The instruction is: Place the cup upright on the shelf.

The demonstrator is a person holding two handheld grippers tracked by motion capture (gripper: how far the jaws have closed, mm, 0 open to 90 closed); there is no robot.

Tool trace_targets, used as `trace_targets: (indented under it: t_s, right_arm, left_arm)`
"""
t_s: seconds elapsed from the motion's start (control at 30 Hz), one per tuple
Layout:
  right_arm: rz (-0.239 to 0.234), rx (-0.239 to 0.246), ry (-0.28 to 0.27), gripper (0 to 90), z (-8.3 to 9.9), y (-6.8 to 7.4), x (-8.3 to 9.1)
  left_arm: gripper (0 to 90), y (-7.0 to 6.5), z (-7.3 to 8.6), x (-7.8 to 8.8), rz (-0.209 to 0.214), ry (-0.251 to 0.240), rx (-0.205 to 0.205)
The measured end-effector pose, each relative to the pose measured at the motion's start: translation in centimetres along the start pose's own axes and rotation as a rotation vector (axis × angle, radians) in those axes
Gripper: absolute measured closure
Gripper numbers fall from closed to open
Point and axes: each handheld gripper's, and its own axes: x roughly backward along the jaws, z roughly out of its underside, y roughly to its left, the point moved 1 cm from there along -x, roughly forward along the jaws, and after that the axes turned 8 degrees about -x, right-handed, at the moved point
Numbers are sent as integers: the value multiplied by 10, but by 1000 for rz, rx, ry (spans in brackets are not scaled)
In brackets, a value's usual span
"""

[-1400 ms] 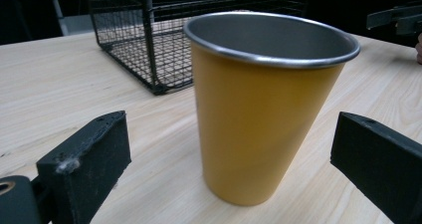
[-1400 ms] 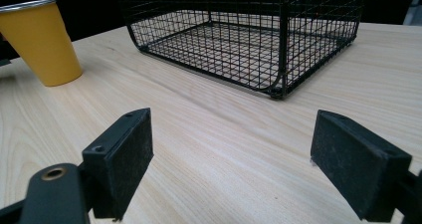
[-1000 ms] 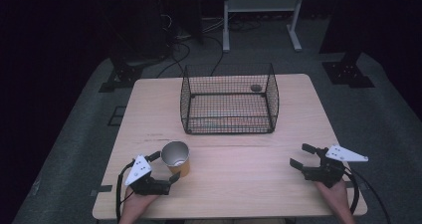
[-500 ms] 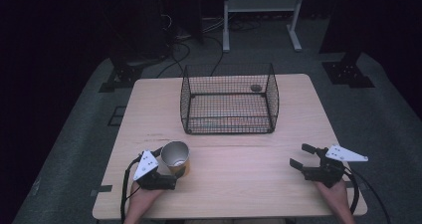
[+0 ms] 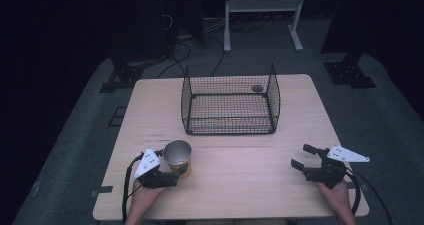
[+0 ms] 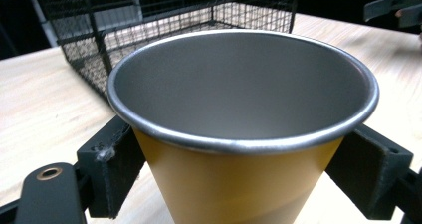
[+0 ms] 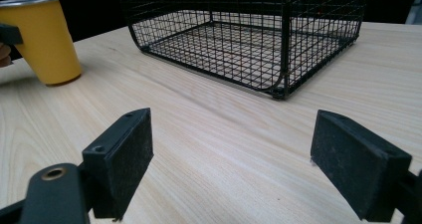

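A yellow cup point(image 5: 177, 157) with a bare metal inside stands near the table's front left; the left gripper view looks straight into the cup point(image 6: 239, 184). My left gripper point(image 5: 176, 174) is shut on the cup low on its wall, one black pad point(image 6: 117, 154) pressed to each side. Seen from the right gripper view, the cup point(image 7: 50, 40) leans a little, its base at the wood. My right gripper point(image 5: 301, 156) rests open at the front right, with only bare table between its pads point(image 7: 124, 152).
A black wire basket point(image 5: 230, 132) stands open-topped at the table's middle back, with a small dark object point(image 5: 257, 88) at its far right corner. Light wood table point(image 5: 250, 185) stretches between the two grippers. Stands and cables lie on the floor beyond.
My left gripper has moved up to the cup and closed around it. The cup has barely shifted. The right gripper has stayed still.
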Motion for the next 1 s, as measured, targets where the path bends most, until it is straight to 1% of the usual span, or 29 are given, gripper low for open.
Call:
trace_targets:
  t_s: [0.2, 0.33, 0.4, 0.47, 0.53, 0.73, 0.77, 0.83, 0.87, 0.93, 1.0]
  right_arm:
    - [0, 0, 0, 157, 0, 0, 0]
    - [0, 0, -1, 157, 0, 0, 0]
    - [0, 1, 0, 157, 0, 0, 0]
    - [-1, -1, 0, 157, 0, 0, 0]
    - [-1, -1, 0, 157, 0, 0, 0]
    - [-4, -2, -1, 157, 0, 0, 0]
    - [-4, -1, -1, 157, 0, 0, 0]
    - [-4, 0, -1, 157, 0, 0, 0]
    - [-4, 0, -1, 157, 0, 0, 0]
    - [-5, -2, -2, 157, 0, 0, 0]
    - [-5, -1, -3, 157, 0, 0, 0]
  left_arm:
    - [148, 4, -17, -6, 27, -39, -3]
    - [148, 7, -25, -13, 45, -41, 1]
    - [148, 7, -26, -16, 50, -66, 13]
    - [148, 8, -27, -18, 55, -68, 28]
    - [148, 8, -29, -19, 53, -59, 25]
    - [148, 7, -40, -24, 64, -81, 5]
    - [148, 6, -42, -25, 64, -94, 6]
    - [148, 5, -46, -27, 75, -75, 2]
    - [148, 4, -49, -29, 79, -64, -11]
    - [148, 1, -56, -34, 94, -67, -31]
    - [148, 0, -64, -38, 111, -76, -38]
